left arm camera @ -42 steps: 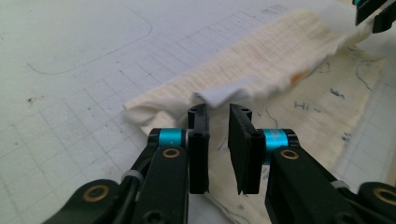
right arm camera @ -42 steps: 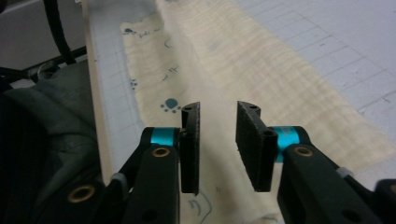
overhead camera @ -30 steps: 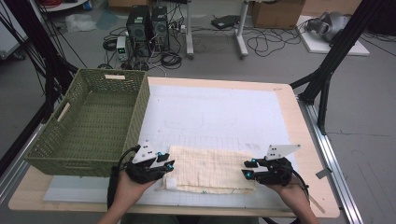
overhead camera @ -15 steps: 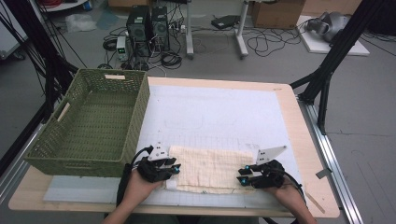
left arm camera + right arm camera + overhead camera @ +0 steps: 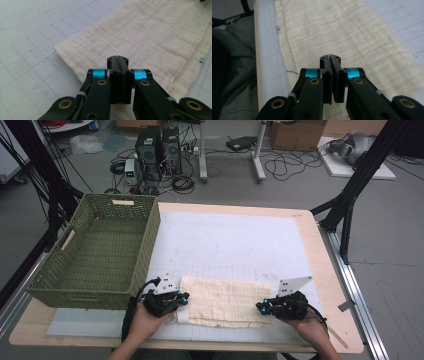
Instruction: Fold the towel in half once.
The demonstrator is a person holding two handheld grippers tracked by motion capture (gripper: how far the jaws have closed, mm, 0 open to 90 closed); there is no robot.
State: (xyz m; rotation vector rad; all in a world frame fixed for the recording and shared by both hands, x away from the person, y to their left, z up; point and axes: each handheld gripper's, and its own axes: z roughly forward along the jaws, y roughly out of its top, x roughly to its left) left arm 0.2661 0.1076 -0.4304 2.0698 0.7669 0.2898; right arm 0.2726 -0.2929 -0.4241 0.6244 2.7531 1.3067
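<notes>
A cream, crinkled cloth point(image 5: 222, 302) lies flat near the table's front edge, long side left to right. My left gripper point(image 5: 183, 297) rests at the cloth's left end, pointing right. In the left gripper view its jaws point(image 5: 117, 58) have just been closing and now stand pressed together above the cloth point(image 5: 150, 32), with no fabric showing between the pads. My right gripper point(image 5: 261, 307) is at the cloth's right end, pointing left. Its jaws point(image 5: 330, 57) have also just closed over the cloth point(image 5: 342, 30), and I see nothing between them.
A green woven basket point(image 5: 150, 240) stands empty at the table's left, close behind my left hand. A white gridded mat point(image 5: 225, 245) covers the tabletop beyond the cloth. The table's front edge point(image 5: 258, 75) runs right by the cloth. Black frame legs point(image 5: 350, 205) stand beyond the right side.
Both pairs of jaws have closed. Both hands have edged slightly inward over the cloth's ends. The cloth lies as before.
</notes>
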